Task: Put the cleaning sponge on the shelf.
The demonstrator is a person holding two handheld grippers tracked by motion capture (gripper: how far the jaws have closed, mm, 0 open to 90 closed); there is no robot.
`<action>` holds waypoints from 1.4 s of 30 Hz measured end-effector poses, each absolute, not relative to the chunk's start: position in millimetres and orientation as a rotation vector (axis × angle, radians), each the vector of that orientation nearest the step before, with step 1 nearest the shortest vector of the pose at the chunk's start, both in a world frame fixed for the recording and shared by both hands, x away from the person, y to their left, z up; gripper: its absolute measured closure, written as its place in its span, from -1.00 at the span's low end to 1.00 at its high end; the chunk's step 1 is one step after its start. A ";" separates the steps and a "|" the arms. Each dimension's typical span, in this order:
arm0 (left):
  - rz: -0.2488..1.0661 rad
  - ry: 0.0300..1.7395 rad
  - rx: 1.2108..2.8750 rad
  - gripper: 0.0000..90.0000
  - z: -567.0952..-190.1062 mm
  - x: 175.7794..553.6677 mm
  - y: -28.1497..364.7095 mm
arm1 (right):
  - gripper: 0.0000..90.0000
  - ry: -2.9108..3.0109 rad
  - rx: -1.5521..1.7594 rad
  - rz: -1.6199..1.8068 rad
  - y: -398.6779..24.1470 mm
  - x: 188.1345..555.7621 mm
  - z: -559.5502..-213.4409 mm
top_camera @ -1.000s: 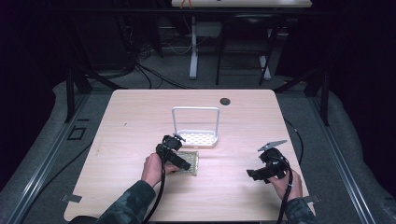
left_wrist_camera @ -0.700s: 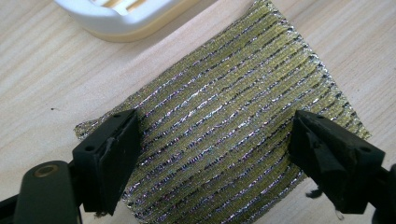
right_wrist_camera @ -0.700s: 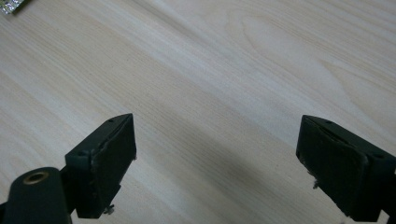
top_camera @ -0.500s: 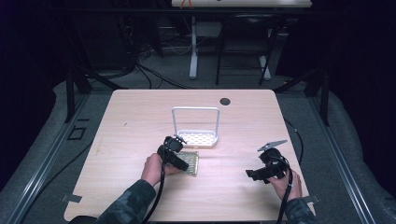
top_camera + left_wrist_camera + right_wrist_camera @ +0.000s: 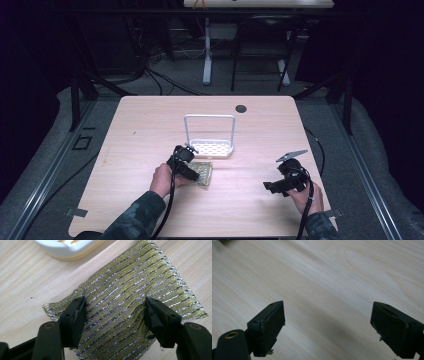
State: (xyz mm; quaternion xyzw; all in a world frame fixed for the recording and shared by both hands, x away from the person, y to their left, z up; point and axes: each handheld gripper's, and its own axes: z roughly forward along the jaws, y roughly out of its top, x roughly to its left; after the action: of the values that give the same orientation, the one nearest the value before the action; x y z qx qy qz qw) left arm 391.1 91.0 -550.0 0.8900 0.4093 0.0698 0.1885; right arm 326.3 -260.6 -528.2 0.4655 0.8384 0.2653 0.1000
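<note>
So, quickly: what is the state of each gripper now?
Left gripper: open, jaws down on the green-silver cloth, not clamping it.
Right gripper: open, holding nothing.

High view looks forward-down over the table (image 5: 150, 125); both gripper views sit close above its wood.

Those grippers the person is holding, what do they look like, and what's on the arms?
Both the left gripper and the right gripper are black, each with two blocky jaws and a trailing black cable. The right one carries a grey three-cornered plate. The sleeves are dark camouflage.
</note>
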 end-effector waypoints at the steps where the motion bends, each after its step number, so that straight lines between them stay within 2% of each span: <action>1: 0.199 1.149 2.506 -0.19 -549.9 391.1 91.5 | -0.74 2.478 1.376 0.784 -260.6 326.3 -528.2; 16: 0.280 1.112 2.452 0.24 -550.5 383.7 100.2 | -0.73 2.479 1.366 0.777 -261.1 327.0 -529.4; 20: 0.289 1.090 2.439 0.31 -550.6 381.6 101.4 | -0.73 2.483 1.370 0.768 -261.1 326.9 -529.4; 42: 0.327 1.028 2.354 0.36 -530.9 368.6 103.3 | -0.73 2.478 1.378 0.763 -262.9 327.6 -530.3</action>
State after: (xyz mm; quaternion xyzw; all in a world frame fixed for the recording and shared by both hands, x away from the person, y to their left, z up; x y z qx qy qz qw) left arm 368.6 103.3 -530.9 0.8746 0.3820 0.1216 0.2725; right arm 327.6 -262.9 -530.3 0.4670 0.8394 0.2585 0.1027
